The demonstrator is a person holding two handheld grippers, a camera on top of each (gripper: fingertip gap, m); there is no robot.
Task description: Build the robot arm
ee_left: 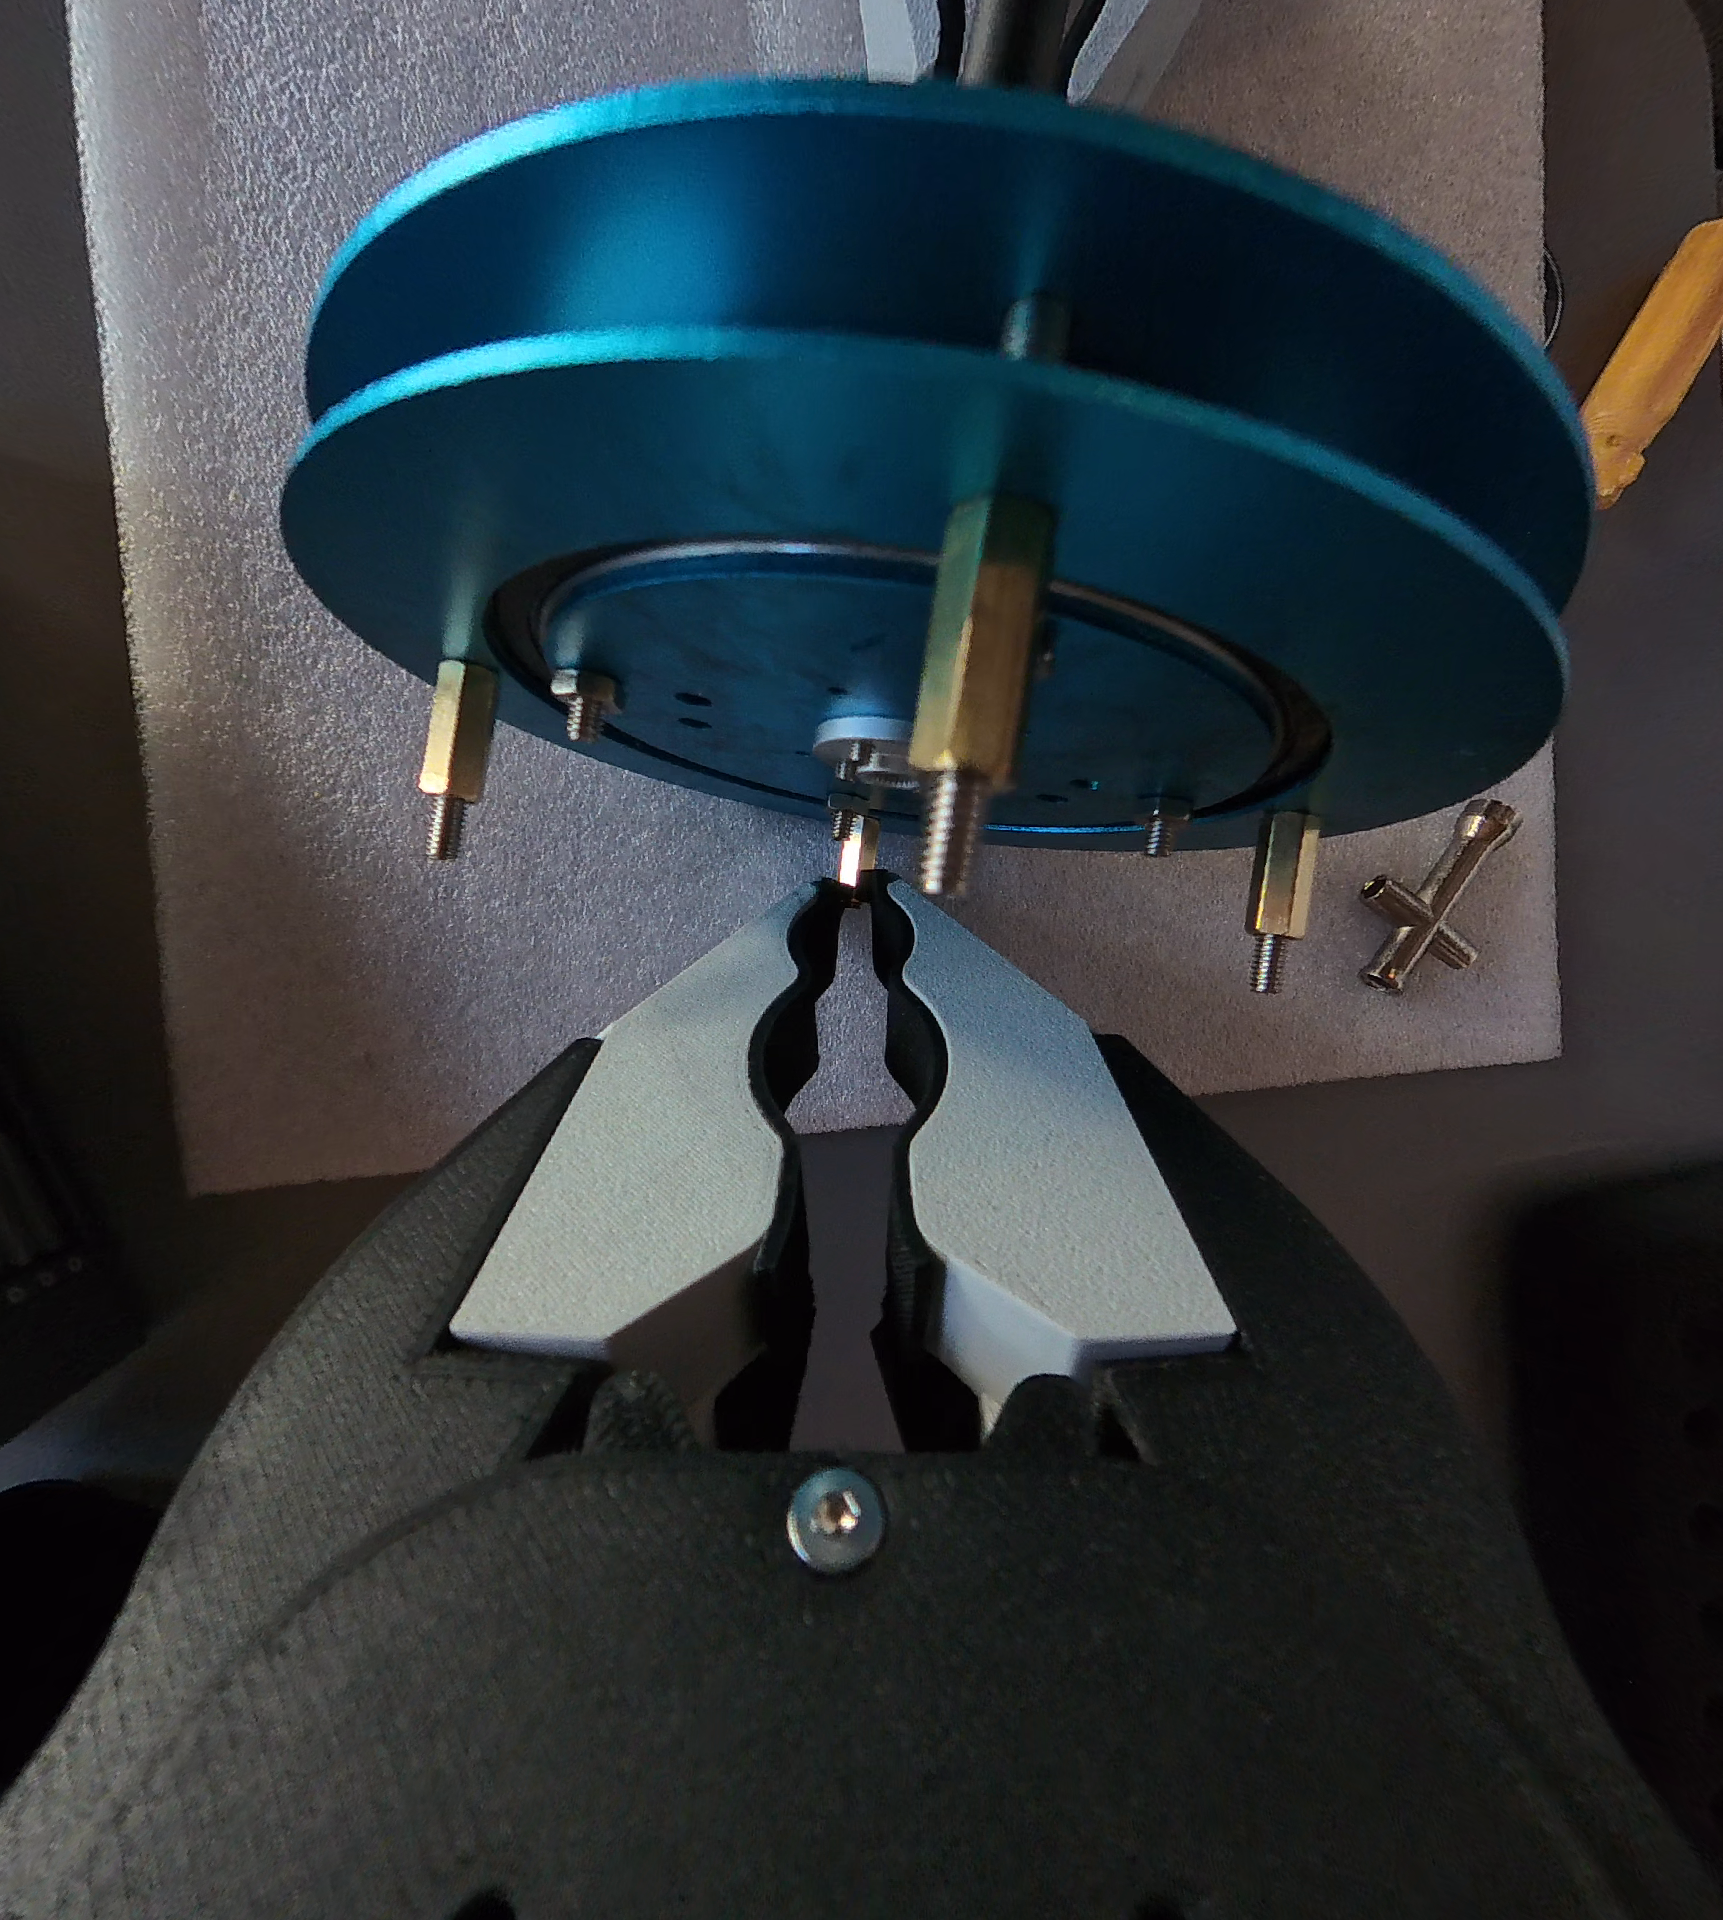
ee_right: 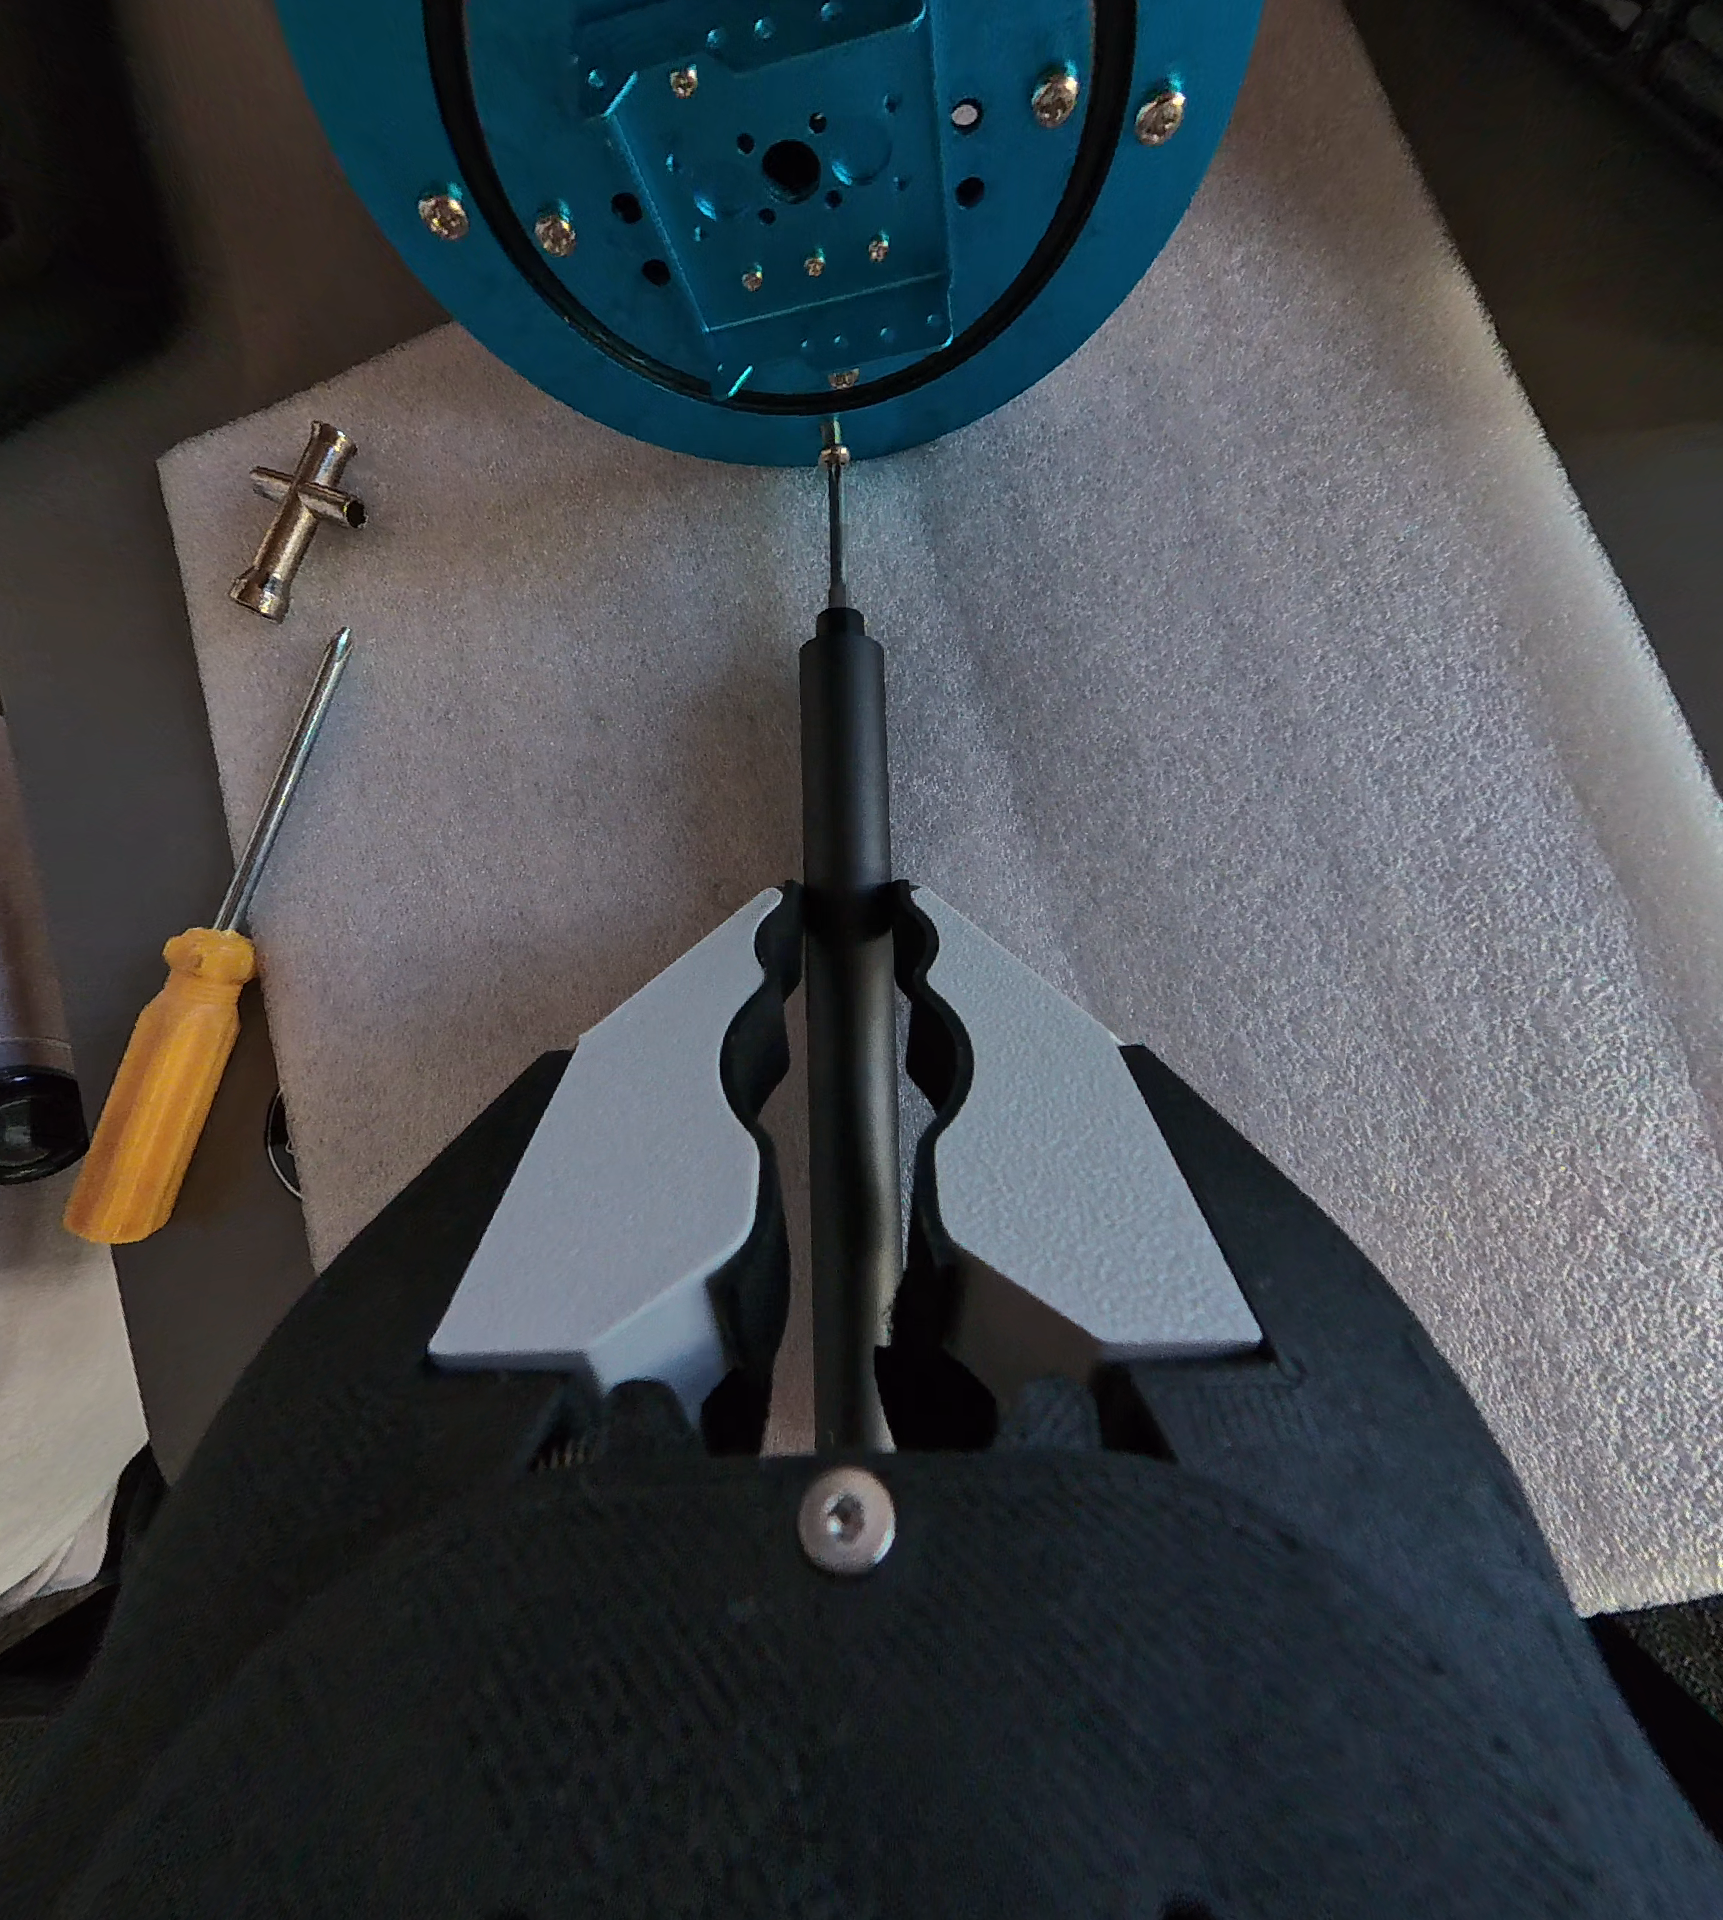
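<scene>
Above the white foam sheet [ee_right: 1252, 831], a blue disc assembly [ee_left: 836, 499] hovers | left tongs [ee_left: 855, 891] pinch a small brass standoff [ee_left: 853, 857] under the disc | right tongs [ee_right: 846, 904] clamp a black screwdriver [ee_right: 844, 790], tip on a rim screw [ee_right: 834, 453] | beside the sheet: yellow-handled screwdriver [ee_right: 166, 1081], metal cross wrench [ee_right: 301, 520].

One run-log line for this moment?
left tongs: shut on brass standoff | right tongs: shut on black screwdriver | tip at screw on blue disc
</scene>
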